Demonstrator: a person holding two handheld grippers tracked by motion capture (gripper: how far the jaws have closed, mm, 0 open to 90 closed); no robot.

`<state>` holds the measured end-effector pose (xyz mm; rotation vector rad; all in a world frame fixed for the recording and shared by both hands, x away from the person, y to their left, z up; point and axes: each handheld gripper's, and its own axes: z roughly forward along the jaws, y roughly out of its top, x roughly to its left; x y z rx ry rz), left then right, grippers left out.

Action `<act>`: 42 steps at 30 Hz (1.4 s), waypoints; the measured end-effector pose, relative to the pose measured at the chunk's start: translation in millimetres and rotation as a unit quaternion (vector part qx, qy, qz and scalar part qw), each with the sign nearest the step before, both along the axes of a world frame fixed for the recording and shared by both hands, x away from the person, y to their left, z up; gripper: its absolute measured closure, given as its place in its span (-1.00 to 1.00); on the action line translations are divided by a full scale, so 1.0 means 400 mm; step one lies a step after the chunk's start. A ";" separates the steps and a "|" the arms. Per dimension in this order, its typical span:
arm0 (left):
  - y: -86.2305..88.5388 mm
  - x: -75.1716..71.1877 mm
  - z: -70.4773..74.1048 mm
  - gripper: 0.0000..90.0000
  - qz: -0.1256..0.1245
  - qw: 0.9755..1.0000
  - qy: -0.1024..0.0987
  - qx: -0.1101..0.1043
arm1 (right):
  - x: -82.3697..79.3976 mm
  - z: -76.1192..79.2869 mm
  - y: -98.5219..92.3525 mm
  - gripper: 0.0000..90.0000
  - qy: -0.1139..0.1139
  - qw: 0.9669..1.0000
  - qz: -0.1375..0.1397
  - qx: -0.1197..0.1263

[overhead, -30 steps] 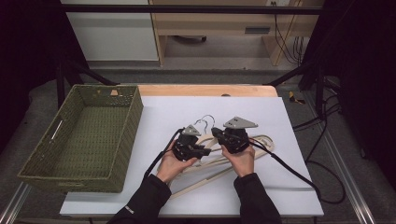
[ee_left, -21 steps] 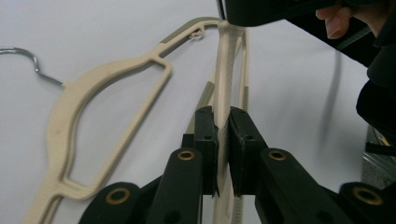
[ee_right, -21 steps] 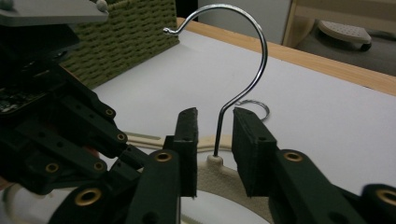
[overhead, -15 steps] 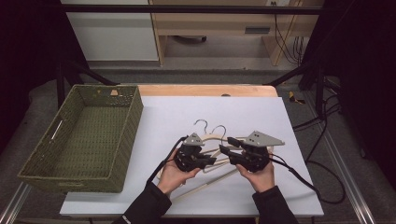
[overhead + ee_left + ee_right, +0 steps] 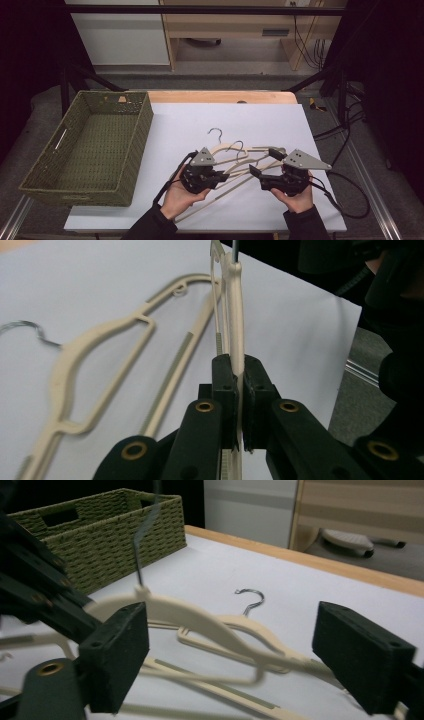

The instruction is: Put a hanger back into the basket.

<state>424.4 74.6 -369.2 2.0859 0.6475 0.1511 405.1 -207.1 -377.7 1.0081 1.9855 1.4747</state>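
A: How many cream plastic hangers [image 5: 235, 150] were there?
B: Three, mid-table, beside one green woven basket [image 5: 90, 150]. The left gripper [image 5: 222, 176] pinched one; the right gripper's [image 5: 262, 162] jaws had just been opening, with white table [image 5: 200, 115] beyond

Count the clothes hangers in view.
2. The clamped hanger sits in the left gripper's shut jaws; the flat hanger lies on the white table beside it. Where they overlap, a third may be hidden.

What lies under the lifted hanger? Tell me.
Under the lifted hanger lies another cream hanger on the white tabletop. The jaws cover part of it.
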 end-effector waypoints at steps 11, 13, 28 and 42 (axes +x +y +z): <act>0.141 -0.021 0.128 0.92 0.026 0.998 -0.057 -0.016 | -0.004 0.002 -0.038 -0.83 -0.006 1.000 -0.023 -0.004; 0.169 -0.019 0.153 0.92 0.033 0.997 -0.066 -0.020 | -0.003 0.000 -0.045 -0.84 -0.004 1.000 -0.028 -0.005; 0.385 0.037 0.261 0.92 0.105 0.989 -0.103 -0.019 | 0.007 -0.012 -0.068 -0.88 0.003 0.999 -0.043 -0.009; 0.569 0.095 0.284 0.92 0.151 0.981 -0.118 -0.029 | 0.016 -0.022 -0.076 -0.88 0.009 0.998 -0.050 -0.022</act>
